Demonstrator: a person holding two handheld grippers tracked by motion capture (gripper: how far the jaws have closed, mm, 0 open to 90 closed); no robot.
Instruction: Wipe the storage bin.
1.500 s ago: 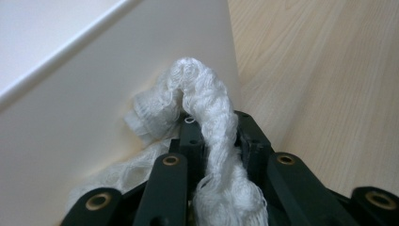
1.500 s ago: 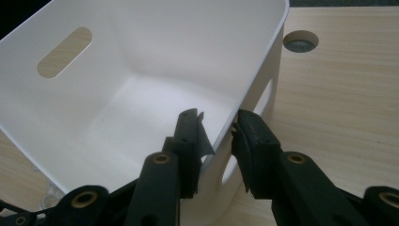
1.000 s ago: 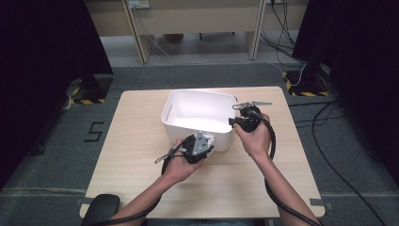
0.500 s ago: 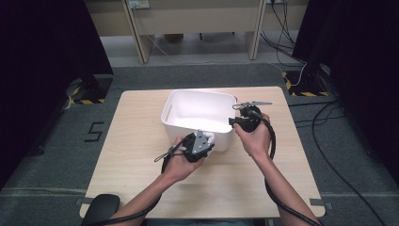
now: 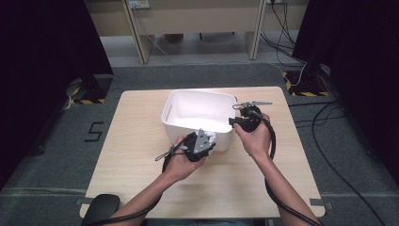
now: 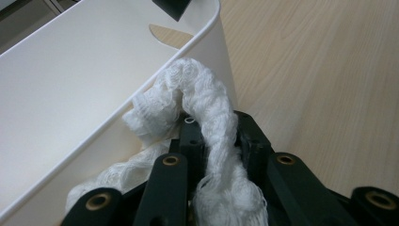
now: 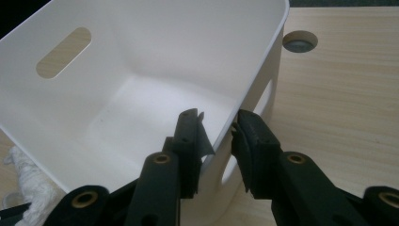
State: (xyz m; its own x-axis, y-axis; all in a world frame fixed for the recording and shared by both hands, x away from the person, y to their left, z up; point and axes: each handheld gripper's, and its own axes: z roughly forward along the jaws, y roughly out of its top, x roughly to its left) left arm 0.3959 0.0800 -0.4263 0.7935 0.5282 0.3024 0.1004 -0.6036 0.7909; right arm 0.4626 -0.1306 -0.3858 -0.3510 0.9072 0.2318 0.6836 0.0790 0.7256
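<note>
The white knitted cloth (image 6: 207, 122) is clamped between the closed jaws of the left tool (image 5: 200, 143), outside the white bin (image 5: 197, 106), against its near wall just below the rim. The right tool (image 5: 244, 120) straddles the bin's right-hand wall at the rim, one jaw inside and one outside, gripping it. The bin stands on the wooden worktop (image 5: 136, 141), towards its far edge.

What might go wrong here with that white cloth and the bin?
The white cloth, clamped in the left tool, bunches against the outside of the white bin near its rim, so it may snag or drop onto the table. The right tool straddles the bin's wall; a loose grip might let the bin slide.
</note>
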